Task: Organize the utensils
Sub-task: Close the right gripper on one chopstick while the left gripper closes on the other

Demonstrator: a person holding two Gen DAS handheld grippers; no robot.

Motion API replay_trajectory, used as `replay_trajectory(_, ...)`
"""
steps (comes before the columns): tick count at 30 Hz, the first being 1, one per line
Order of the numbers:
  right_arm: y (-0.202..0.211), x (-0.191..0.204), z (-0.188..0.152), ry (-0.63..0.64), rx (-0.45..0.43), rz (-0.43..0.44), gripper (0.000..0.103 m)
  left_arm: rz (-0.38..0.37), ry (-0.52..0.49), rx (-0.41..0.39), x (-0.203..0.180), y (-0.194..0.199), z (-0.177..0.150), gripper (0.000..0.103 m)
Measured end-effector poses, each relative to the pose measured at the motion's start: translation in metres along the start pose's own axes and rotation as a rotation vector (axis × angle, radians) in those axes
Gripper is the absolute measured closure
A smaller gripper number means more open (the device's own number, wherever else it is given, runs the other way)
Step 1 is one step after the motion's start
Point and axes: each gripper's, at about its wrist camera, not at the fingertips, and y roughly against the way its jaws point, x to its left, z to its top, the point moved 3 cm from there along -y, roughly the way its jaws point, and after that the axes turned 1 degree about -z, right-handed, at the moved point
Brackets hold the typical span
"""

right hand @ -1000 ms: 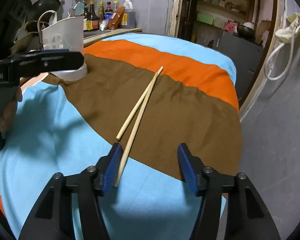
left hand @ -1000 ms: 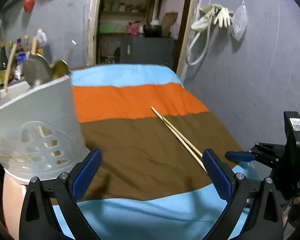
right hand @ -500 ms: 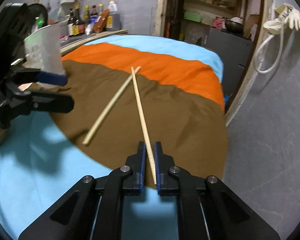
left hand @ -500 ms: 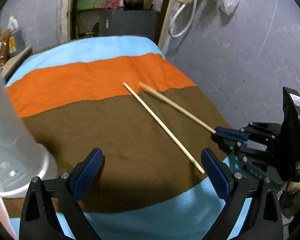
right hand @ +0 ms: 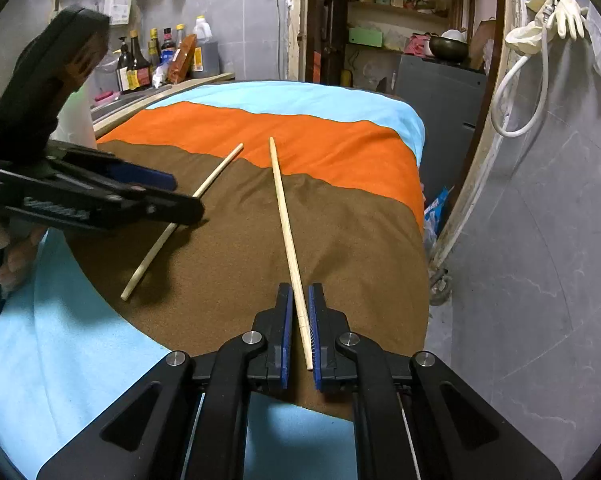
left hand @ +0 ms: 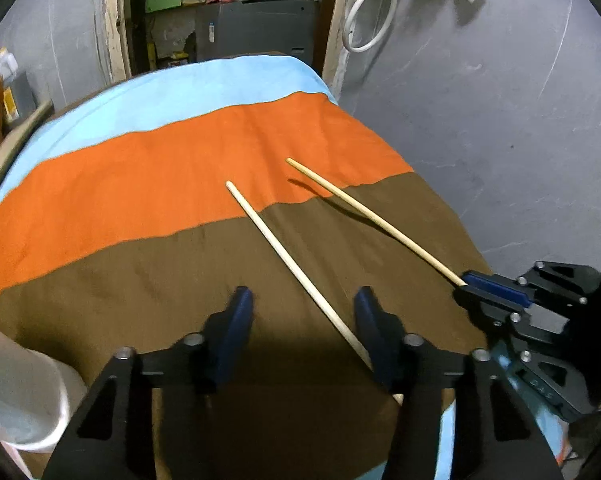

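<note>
The right claw [right hand: 299,322] is clenched on one chopstick [right hand: 285,222], which points toward 12 o'clock over the striped cloth [right hand: 340,152]. The left claw [left hand: 303,320] has just been closing around the second chopstick [left hand: 288,260]; its left pad is not touching, so it remains released. This chopstick lies on the cloth, running toward 11 o'clock.

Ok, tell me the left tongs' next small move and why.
Probably close the left tongs the rest of the way. Their jaws have just been closing around the pale wooden chopstick lying on the brown stripe, which sits between them near the right pad, not yet pinched. The right tongs already clamp the other thin wooden chopstick.
</note>
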Motion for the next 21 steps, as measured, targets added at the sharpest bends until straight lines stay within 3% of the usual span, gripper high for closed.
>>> replay_trajectory(1, 0.0, 0.0, 0.0, 0.003, 0.002, 0.001, 0.098, -0.004, -0.013, 0.001, -0.001, 0.0, -0.001, 0.085)
replay_trajectory(2, 0.001, 0.001, -0.001, 0.008, 0.006, 0.004, 0.098, -0.042, -0.011, 0.015, -0.002, -0.001, -0.002, 0.092)
replay_trajectory(5, 0.004, 0.003, -0.003, 0.007, 0.016, 0.022, 0.099, -0.049, 0.003, 0.014, -0.001, -0.002, -0.004, 0.093)
replay_trajectory(12, 0.014, 0.005, -0.011, -0.021, 0.041, 0.069, 0.099, -0.161, 0.1, 0.055, 0.012, 0.008, -0.01, 0.096)
replay_trajectory(21, 0.027, 0.02, -0.018, -0.022, 0.081, 0.14, 0.097, -0.16, 0.041, 0.096, 0.01, 0.034, -0.027, 0.103)
